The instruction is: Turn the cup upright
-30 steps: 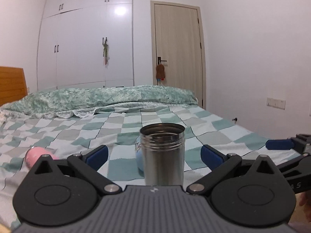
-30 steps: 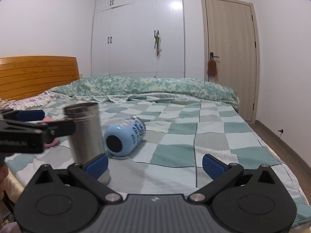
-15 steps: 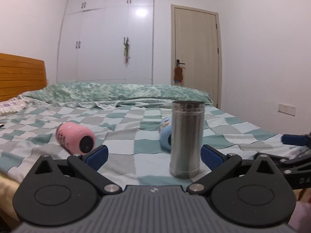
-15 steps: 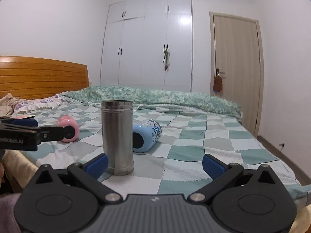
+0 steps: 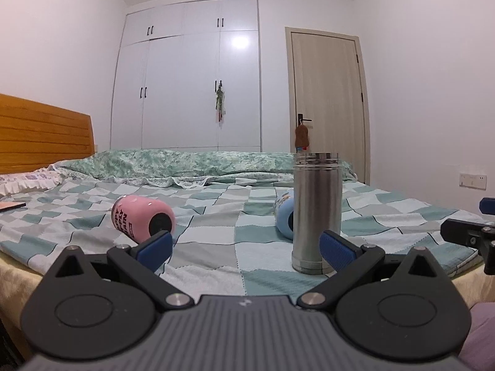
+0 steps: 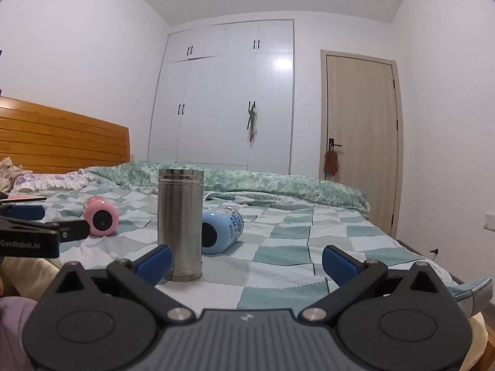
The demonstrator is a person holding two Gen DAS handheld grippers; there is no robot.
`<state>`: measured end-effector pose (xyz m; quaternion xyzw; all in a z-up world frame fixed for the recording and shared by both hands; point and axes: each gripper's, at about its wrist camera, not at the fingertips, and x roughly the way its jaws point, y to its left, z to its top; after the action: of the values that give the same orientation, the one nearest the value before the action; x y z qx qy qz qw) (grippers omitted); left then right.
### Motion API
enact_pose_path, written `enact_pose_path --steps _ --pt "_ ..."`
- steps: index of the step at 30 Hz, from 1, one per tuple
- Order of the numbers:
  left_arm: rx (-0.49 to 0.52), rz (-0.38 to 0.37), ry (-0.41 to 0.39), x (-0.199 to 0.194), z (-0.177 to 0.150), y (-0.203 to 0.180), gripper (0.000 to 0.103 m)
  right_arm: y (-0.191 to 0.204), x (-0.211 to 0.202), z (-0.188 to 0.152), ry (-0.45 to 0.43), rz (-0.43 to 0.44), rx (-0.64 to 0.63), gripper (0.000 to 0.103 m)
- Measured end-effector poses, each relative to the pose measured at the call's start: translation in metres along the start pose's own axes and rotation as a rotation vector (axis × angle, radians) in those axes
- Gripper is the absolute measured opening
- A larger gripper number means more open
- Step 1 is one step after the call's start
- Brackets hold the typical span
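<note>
A steel cup (image 5: 316, 210) stands upright on the checked bedspread, also in the right wrist view (image 6: 180, 222). A blue cup (image 6: 221, 230) lies on its side just behind it, partly hidden in the left wrist view (image 5: 284, 216). A pink cup (image 5: 142, 218) lies on its side further left, and shows in the right wrist view too (image 6: 101, 215). My left gripper (image 5: 246, 249) is open and empty, in front of the steel cup. My right gripper (image 6: 246, 259) is open and empty, with the steel cup beyond its left finger.
The bed's near edge (image 5: 18, 266) runs just ahead of both grippers. A rolled green quilt (image 5: 198, 160) lies along the far side. A wooden headboard (image 6: 62, 136) is at left. A white wardrobe (image 5: 188, 83) and a door (image 6: 360, 142) stand behind.
Both grippers have drawn back and lower from the steel cup, which stays upright on the bed. The left view has swung left, so the pink cup has come into full sight.
</note>
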<state>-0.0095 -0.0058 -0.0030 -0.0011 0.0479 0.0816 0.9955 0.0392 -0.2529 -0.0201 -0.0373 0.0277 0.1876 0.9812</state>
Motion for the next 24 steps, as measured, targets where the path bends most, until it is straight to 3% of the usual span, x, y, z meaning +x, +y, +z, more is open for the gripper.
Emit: enact_pose_path --steps 24 --pt "0.011 -0.012 -0.015 -0.0028 -0.0035 -0.0025 0.103 -0.002 -0.0024 -0.0022 -0.004 -0.012 0.005 0.103"
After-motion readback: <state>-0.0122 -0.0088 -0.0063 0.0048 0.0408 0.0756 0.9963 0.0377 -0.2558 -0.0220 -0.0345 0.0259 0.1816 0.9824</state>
